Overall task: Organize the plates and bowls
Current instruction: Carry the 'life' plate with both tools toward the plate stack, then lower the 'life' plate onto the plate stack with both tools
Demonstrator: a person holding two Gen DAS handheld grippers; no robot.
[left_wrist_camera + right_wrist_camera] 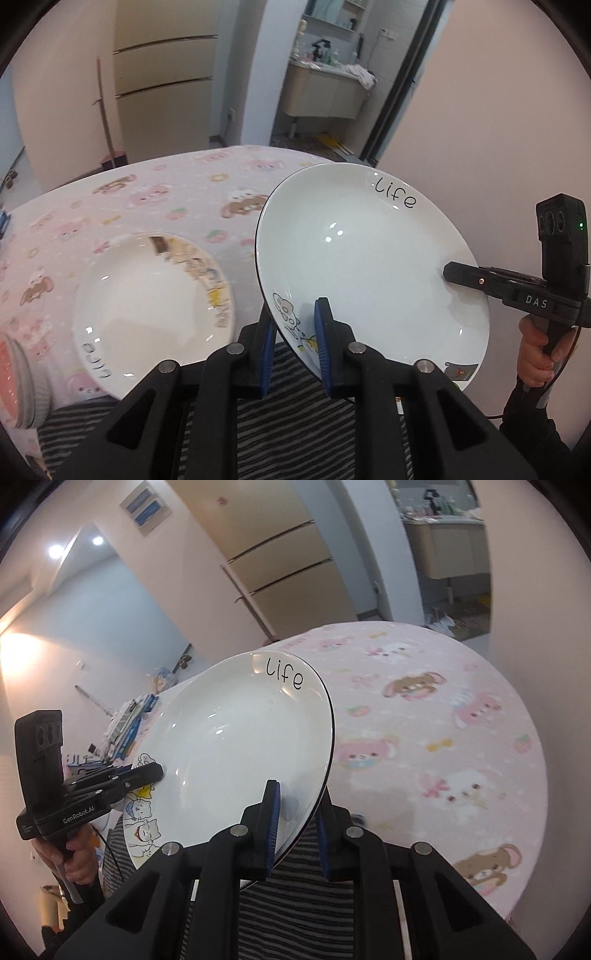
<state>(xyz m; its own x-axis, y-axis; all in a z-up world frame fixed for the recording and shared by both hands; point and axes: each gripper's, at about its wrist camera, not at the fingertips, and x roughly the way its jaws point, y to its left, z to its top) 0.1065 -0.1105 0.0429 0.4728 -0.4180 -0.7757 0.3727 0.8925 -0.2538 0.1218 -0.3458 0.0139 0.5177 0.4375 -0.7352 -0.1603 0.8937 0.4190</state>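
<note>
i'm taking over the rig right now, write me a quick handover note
Left tongs: shut on the near rim of the lifted plate.
Right tongs: shut on the same plate's opposite rim.
The plate is tilted in the air, clear of the table.
A second "life" plate lies flat on the tablecloth; stacked bowls sit at its left edge.
Done: plate picked up.
Left: probably set it on the second plate, then sort the bowls.

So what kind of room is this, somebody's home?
Most likely a home dining area: a table under a pink cartoon-bear cloth, a tall beige fridge by the wall, and a washroom vanity through the doorway behind.
</note>
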